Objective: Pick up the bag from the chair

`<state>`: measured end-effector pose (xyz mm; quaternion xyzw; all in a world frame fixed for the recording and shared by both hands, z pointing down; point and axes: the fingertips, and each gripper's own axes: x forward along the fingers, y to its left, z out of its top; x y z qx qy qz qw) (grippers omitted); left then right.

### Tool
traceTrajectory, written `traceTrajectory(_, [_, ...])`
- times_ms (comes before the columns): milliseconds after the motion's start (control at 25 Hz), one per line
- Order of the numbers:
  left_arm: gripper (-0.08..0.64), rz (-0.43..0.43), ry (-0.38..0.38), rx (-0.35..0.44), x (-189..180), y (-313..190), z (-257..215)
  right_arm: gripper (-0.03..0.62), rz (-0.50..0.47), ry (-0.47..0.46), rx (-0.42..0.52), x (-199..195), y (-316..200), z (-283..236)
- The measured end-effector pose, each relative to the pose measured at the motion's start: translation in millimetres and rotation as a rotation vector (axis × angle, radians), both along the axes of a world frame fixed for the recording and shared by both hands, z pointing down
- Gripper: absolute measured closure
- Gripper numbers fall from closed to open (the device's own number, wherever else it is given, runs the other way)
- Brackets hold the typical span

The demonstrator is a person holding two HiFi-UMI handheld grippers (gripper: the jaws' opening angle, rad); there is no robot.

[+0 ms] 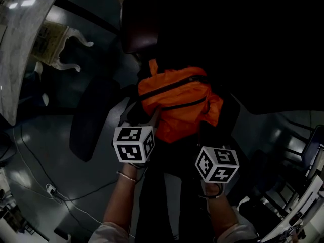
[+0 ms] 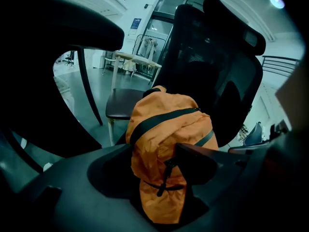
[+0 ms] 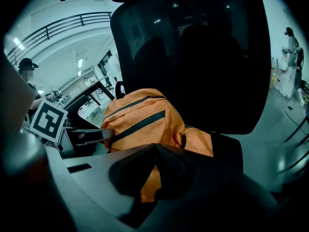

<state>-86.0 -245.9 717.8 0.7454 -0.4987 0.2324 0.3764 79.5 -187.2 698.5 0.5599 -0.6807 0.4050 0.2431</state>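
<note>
An orange bag (image 1: pixel 177 103) with black zips and straps sits on the seat of a black office chair (image 3: pixel 193 57), leaning against its mesh back. My left gripper (image 2: pixel 153 150) is open, its jaws standing wide on either side of the bag's (image 2: pixel 164 129) lower end without pressing it. Its marker cube (image 1: pixel 134 143) shows just below and left of the bag. My right gripper (image 3: pixel 154 147) is shut, its tips meeting in front of the bag's (image 3: pixel 140 117) lower right edge. Whether they pinch fabric is hidden. Its marker cube (image 1: pixel 217 164) sits below and right of the bag.
A second dark chair (image 1: pixel 93 118) stands close on the left. A white ornate table (image 1: pixel 55 42) is further left, with cables (image 1: pixel 50 189) on the grey floor. A brown-seated stool (image 2: pixel 120 108) stands behind the bag. A person (image 3: pixel 26 69) stands far off.
</note>
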Motion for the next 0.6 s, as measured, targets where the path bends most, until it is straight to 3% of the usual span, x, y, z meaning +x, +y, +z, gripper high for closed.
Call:
traceTrajectory(240, [0.282, 0.018, 0.001, -0.016, 2.5, -8.3, 11.8, 0.56, -0.001, -0.001, -0.013, -1.1, 0.6, 6.8])
traceTrajectory(600, [0.37, 0.021, -0.005, -0.026, 12.6, -11.8, 17.8, 0.56, 0.008, 0.004, -0.019, 3.0, 3.4, 10.1])
